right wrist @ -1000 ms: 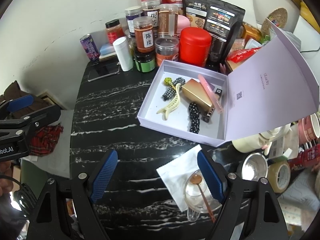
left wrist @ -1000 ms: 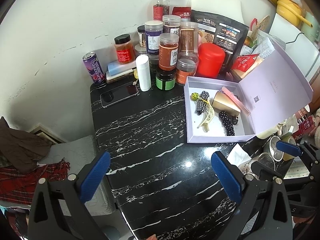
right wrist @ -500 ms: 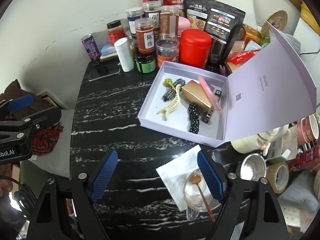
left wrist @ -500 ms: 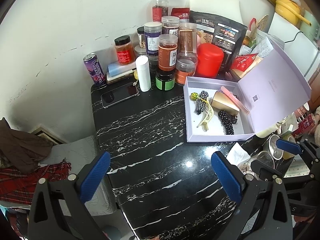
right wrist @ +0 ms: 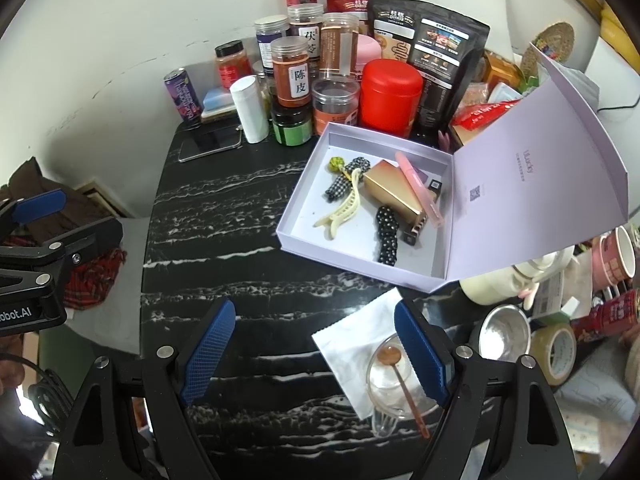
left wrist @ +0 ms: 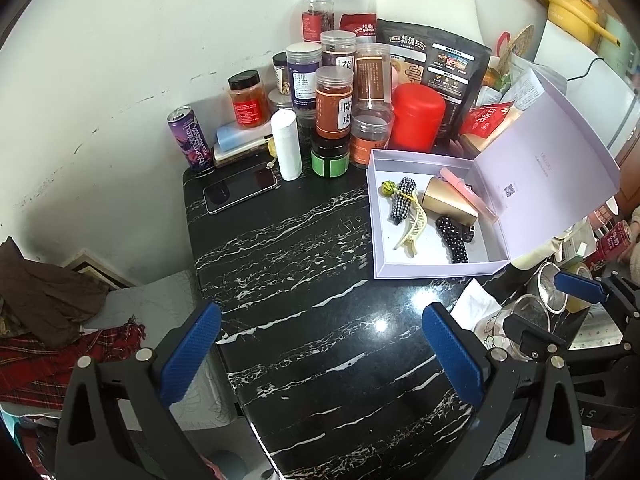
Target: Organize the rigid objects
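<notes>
The lavender box (right wrist: 362, 258) sat on the black marble table (right wrist: 224, 216), lid raised toward the right. Inside, the cream hair claw (right wrist: 343, 210) ran diagonally, its prongs toward the near-left corner, beside a gold box (right wrist: 394, 192), a pink stick (right wrist: 418, 188) and 2 fabric clips. The small black item under the gold box was hard to make out. Both the left gripper (left wrist: 320, 344) and the right gripper (right wrist: 314, 348) hung above the table, fingers spread wide and empty.
</notes>
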Demonstrator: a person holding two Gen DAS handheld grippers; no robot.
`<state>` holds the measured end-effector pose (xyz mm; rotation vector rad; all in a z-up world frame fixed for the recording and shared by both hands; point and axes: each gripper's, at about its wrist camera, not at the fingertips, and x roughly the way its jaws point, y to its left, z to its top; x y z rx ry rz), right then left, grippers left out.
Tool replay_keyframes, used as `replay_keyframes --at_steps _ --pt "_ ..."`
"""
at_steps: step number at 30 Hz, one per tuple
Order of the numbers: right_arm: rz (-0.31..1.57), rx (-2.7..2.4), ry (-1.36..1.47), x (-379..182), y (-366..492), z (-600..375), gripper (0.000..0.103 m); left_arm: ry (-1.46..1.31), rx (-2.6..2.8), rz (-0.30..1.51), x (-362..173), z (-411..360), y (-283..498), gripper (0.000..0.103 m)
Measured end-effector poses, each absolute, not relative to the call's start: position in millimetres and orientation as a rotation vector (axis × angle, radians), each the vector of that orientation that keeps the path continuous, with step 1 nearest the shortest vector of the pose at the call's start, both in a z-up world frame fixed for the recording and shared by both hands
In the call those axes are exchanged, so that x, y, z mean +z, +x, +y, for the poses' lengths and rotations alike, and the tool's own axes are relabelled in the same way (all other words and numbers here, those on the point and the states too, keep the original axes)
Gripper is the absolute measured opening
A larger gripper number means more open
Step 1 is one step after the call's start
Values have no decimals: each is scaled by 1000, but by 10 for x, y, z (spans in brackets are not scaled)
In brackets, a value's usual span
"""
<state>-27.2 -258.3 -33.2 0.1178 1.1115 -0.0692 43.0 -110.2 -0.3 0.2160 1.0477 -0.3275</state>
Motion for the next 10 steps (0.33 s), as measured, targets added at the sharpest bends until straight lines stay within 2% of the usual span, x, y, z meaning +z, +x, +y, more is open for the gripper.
replay_keyframes --at_steps 10 --pt "1102 -62 109 -276 -328 -2562 83 206 -329 1050 15 -1059 381 103"
